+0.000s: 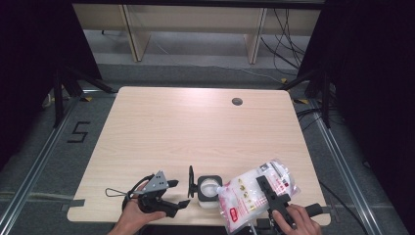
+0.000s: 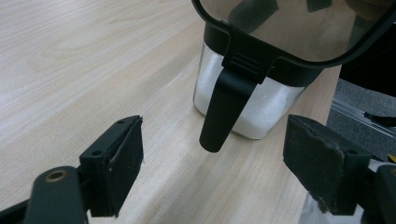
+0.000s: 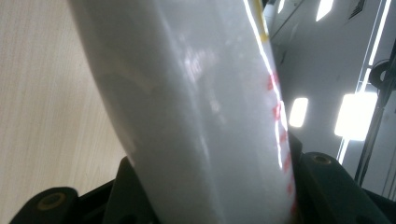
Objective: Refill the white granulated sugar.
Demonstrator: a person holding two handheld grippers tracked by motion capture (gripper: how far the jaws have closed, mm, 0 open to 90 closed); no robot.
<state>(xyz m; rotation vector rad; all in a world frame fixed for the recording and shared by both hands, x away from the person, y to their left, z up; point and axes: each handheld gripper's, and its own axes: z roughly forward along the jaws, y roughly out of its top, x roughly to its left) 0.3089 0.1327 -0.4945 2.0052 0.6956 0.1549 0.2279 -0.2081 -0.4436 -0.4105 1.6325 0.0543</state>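
The right gripper (image 1: 270, 193), fingers clamped on a bag (image 1: 254, 193), is tilting it over the open jar (image 1: 209, 191) for pouring, while the left gripper (image 1: 177, 193) is waiting beside with fingers apart

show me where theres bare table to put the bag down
Free: all the table from the container back to the cable hole, plus the left edge. Crowded: the near edge, where the left tongs, the container and the bag in the right tongs sit close.
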